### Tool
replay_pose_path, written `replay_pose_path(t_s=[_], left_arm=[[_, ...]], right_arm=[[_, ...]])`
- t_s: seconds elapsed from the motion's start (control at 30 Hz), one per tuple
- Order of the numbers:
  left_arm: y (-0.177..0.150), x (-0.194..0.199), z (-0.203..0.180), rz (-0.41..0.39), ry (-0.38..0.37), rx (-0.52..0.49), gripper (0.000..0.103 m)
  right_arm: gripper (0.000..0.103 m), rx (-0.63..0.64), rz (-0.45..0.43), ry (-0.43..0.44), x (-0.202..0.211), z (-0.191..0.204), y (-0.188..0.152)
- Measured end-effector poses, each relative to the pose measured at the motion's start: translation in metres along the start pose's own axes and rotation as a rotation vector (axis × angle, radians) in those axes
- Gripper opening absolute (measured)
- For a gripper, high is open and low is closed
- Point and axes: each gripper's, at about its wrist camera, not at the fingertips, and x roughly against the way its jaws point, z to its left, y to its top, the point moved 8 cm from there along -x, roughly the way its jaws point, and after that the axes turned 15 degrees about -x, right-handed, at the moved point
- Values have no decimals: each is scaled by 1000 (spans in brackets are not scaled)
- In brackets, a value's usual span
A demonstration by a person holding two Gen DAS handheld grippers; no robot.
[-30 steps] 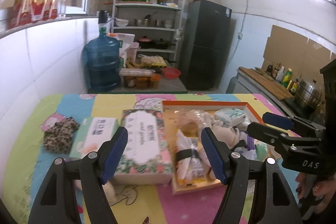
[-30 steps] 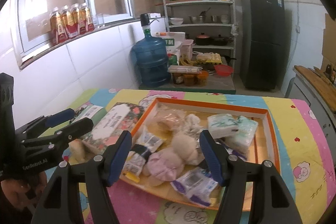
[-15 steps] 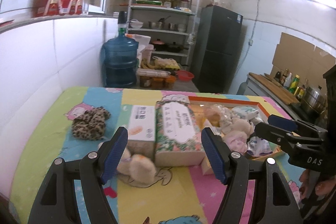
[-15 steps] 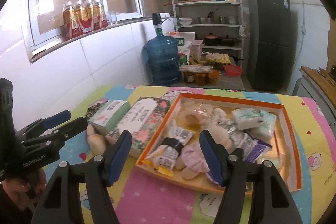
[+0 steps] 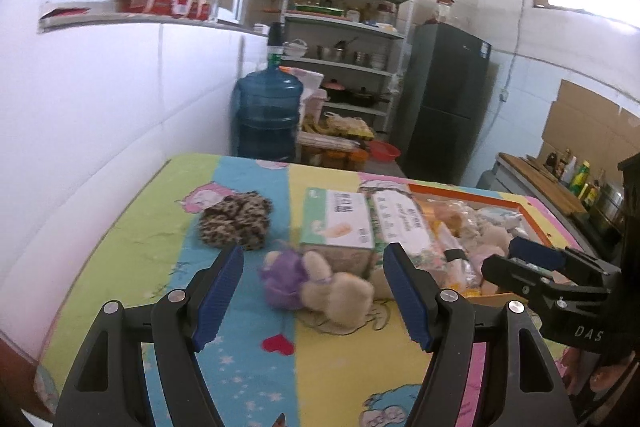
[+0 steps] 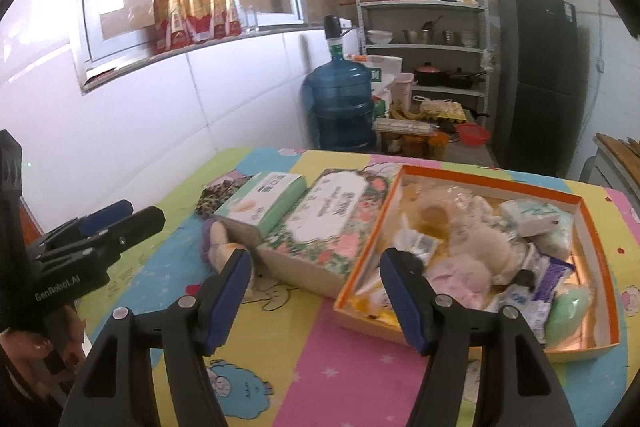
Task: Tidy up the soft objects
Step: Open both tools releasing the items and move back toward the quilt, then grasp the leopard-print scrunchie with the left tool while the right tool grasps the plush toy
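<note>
- Left gripper (image 5: 312, 293) is spread wide with nothing in it, hanging low over the near part of the table, nose aimed right at the plush toy (image 5: 320, 285).
- That plush toy is a purple-and-cream bundle lying on the cartoon tablecloth (image 5: 340, 367), framed between the blue pads, just in front of the green tissue pack (image 5: 336, 223). It might even be touching the pack, but the shot is smeary there, so I can't swear to it.
- It looks light and squashy, so it should give under the pads instead of slipping. I'd pinch the fat cream body in the middle, not the floppy purple end, which will probably just stretch.
- Further left and a bit farther back sits a leopard-print scrunchie (image 5: 236, 223), also loose on the cloth. Limp fabric, basically weightless, so grab it through the bunched middle.
- Right gripper (image 6: 316, 291) is likewise gaping and empty, parked over the near edge of the table.
- Beyond it, the floral tissue box (image 6: 328, 219) lies flat right beside the green pack.
- On the right is the orange tray (image 6: 600, 247), already heaped with soft toys and small packets. I'd guess the loose bits end up there.
</note>
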Motion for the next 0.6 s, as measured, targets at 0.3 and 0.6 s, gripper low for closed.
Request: replay_pose_path(t_s=[0.3, 0.6], left_arm=[[-14, 9, 35, -3, 32, 60, 74], [-29, 10, 64, 6, 52, 116, 74]], right_arm=[[67, 24, 39, 35, -12, 25, -17], [67, 59, 102, 78, -32, 52, -35]])
